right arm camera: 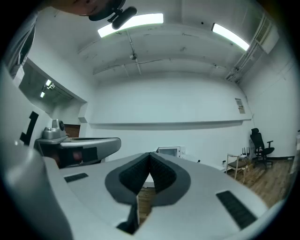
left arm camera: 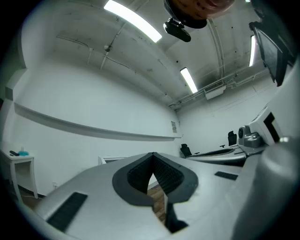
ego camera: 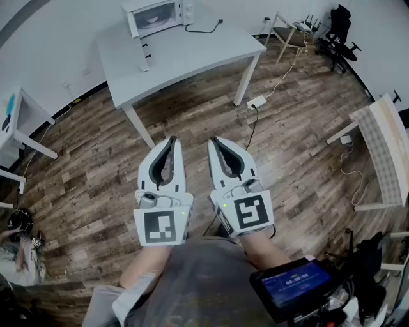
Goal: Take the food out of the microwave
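My left claw (ego camera: 171,140) and right claw (ego camera: 215,140) are closed, empty, well short of the microwave (ego camera: 186,9); arriving closed, I'd shove the food (ego camera: 154,19), not grip it.

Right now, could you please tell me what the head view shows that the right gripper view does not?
Only the head view: the power strip on the wooden floor and a lit screen near the person. Only the right gripper view: the ceiling light strips. Both: the microwave, the black office chair, the left gripper and the right gripper, which is shut and empty.
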`<state>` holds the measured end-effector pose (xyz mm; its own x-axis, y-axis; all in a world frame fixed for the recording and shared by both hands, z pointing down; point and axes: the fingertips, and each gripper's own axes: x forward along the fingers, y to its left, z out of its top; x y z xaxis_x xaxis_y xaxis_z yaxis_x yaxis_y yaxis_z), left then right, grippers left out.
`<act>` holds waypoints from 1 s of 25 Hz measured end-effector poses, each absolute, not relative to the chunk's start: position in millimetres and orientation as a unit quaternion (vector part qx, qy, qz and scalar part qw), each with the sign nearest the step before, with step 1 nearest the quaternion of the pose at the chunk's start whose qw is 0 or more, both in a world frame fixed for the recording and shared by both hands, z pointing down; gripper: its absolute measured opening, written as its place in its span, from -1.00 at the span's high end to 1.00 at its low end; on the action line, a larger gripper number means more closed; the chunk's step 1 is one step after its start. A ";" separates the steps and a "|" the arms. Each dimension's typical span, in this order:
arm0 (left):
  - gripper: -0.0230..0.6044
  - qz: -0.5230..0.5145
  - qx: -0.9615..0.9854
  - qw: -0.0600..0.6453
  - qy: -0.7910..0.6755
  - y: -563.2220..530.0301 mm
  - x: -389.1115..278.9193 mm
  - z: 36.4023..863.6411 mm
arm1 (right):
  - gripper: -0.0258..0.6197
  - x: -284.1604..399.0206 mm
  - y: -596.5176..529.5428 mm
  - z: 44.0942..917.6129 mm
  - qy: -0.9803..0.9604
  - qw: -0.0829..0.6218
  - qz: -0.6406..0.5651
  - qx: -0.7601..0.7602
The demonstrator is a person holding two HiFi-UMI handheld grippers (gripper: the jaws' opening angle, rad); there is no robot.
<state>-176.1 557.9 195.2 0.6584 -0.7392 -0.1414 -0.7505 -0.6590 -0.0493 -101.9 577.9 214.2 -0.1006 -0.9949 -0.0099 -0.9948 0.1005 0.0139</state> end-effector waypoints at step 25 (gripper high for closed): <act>0.90 0.038 -0.908 0.048 0.415 589.7 -75.3 213.0 | 0.90 -10.4 603.9 230.1 -0.775 -0.015 -0.004 0.632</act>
<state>-75.3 589.7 213.0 0.6524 -0.7499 -0.1099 -0.7573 -0.6507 -0.0556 -10.4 603.9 230.1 -0.2007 -0.9792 -0.0292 -0.9795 0.2012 -0.0127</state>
